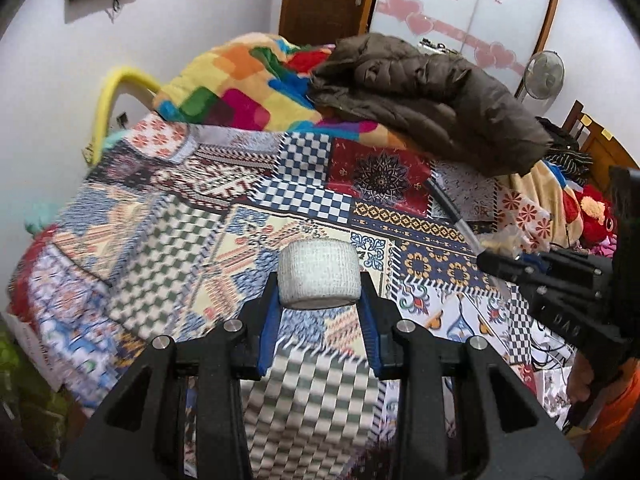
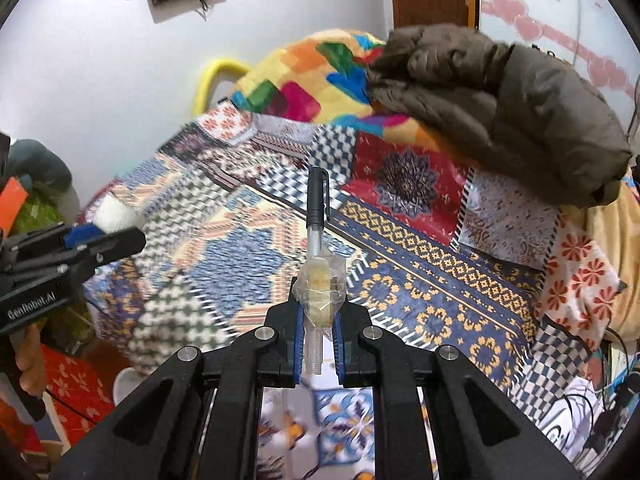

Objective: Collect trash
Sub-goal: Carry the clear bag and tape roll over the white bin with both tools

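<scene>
The left hand-held gripper point(image 1: 320, 300) is clamped on a white roll of gauze tape point(image 1: 319, 274), the roll squeezed between its two blue-padded fingers point(image 1: 269, 324) and held up above the bed point(image 1: 168, 216) with its patchwork cover. In the right wrist view the same roll point(image 2: 114, 213) shows at about 9 o'clock, at the tip of the left hand-held gripper point(image 2: 108, 236).

The right hand-held gripper point(image 2: 318, 328) is closed on two things at once: a pen point(image 2: 317, 208) with a black cap and clear barrel, and a crumpled clear plastic wrapper point(image 2: 320, 292) with yellowish bits inside. The pen points away toward 12 o'clock, cap end outward, and the wrapper bunches around its barrel just ahead of the fingertips. From the left wrist view this pair sits at 3 o'clock, the wrapper point(image 1: 500, 240) at the tip of the right hand-held gripper point(image 1: 496, 260).

On the far side of the bed, toward 1 o'clock, a brown padded jacket point(image 1: 432, 96) lies on a bright colour-block blanket point(image 1: 240, 80).
</scene>
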The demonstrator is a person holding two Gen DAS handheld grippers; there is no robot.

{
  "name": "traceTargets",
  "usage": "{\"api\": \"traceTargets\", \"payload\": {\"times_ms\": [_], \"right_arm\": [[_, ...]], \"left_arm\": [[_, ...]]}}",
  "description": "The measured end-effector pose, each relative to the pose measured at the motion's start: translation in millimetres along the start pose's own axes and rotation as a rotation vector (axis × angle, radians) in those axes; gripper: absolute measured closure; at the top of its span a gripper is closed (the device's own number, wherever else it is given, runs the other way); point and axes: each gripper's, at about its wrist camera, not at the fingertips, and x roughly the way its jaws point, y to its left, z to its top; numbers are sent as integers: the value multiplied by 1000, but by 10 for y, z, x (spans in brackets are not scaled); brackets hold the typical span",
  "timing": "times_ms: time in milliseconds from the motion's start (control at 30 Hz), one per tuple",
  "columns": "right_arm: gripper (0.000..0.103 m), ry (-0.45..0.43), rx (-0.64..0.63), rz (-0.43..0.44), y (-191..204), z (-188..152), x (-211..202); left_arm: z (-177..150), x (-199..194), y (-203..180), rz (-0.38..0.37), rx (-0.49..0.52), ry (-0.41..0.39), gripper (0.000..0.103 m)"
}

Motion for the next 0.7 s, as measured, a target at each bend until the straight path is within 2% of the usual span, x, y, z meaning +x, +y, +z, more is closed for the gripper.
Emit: {"api": "traceTargets", "payload": {"times_ms": [300, 700], "right_arm": [[92, -67, -61, 26, 620, -83, -734], [92, -88, -164, 130, 1630, -393, -1201]], "left_arm": [[-367, -1016, 202, 52, -24, -62, 67], [-1102, -2151, 891, 133, -135, -108, 68]]}}
